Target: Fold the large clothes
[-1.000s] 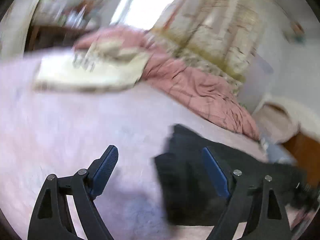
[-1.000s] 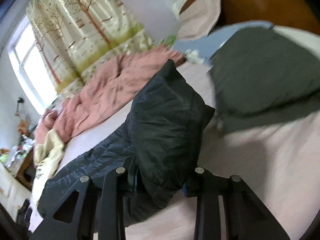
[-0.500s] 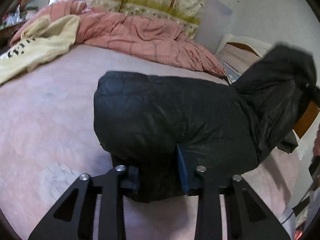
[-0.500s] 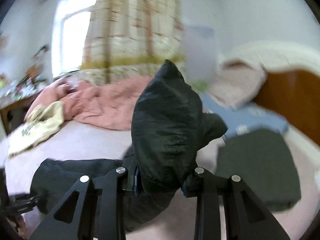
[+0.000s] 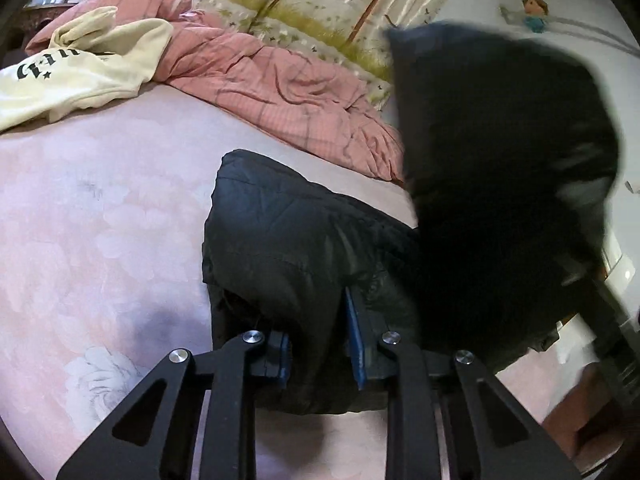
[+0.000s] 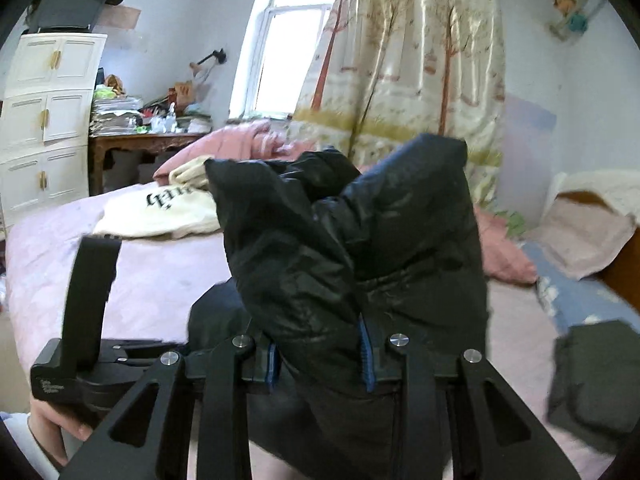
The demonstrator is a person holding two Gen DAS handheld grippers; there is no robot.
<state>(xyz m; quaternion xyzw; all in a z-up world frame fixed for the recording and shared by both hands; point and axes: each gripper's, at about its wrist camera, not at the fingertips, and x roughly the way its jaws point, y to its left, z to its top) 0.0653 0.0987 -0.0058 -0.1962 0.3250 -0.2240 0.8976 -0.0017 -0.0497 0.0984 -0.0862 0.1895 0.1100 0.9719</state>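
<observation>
The black padded jacket (image 5: 288, 240) lies near the middle of the pink bed (image 5: 100, 220), and both grippers have hold of it. The left gripper (image 5: 318, 344) is closing, its blue pads already pressing a thick fold of the jacket at the edge nearest the camera. The right gripper (image 6: 320, 364) is clenched on another bunched part, held up off the bed. To fold well, the raised part should probably be carried over the flat part while the left grip pins its end, keeping the padding smooth and edges matched. Beyond, a cream sweatshirt (image 5: 80, 76) and a pink quilt (image 5: 260, 76) lie toward the far edge. No container shows; a white drawer cabinet (image 6: 48, 120) stands shut.
</observation>
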